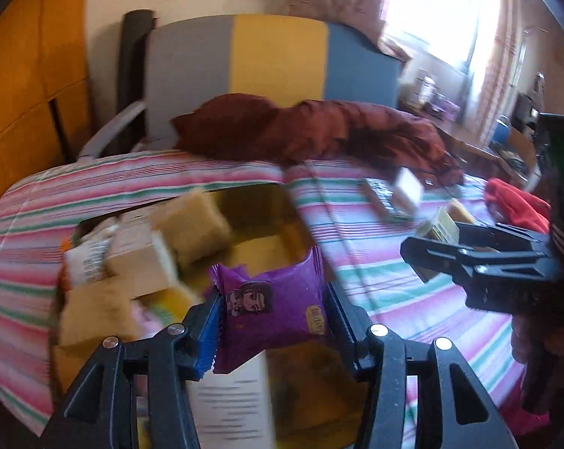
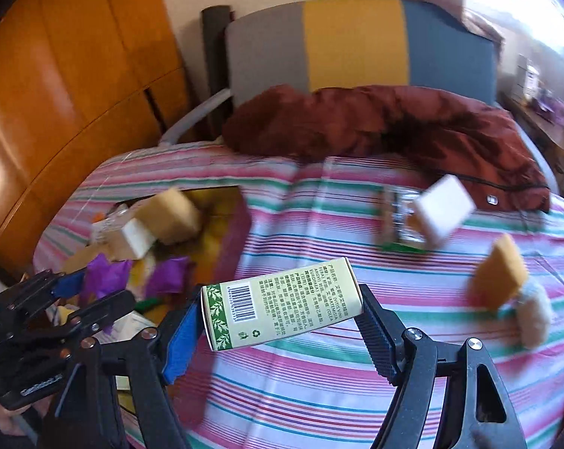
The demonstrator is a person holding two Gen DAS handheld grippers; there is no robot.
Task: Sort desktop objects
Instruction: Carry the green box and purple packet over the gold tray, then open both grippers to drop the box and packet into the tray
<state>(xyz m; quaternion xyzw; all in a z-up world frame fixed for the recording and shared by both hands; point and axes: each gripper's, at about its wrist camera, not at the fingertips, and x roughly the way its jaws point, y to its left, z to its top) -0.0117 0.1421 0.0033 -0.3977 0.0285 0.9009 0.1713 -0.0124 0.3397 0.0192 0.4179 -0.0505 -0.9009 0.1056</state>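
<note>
Striped bedcover [image 2: 319, 393] serves as sorting surface. Left gripper [image 1: 272, 310] clamps purple snack packet [image 1: 272, 292] right above open box [image 1: 267, 202], likely for dropping in w/ others. Right gripper [image 2: 278, 318] pinches green-trimmed carton [image 2: 282, 307] endwise, box to its left; sponges lie ahead.

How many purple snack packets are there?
2: one purple packet gripped by the left gripper, another purple packet lying in the box. More may be hidden.

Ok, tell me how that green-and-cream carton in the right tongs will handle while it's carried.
The green-and-cream carton is probably light and fairly stiff: its printed faces look flat and uncrushed between the right tongs. It sits tilted, gripped only at its ends, so it might pivot or slip. Thin card could dent under harder squeezing.
</note>
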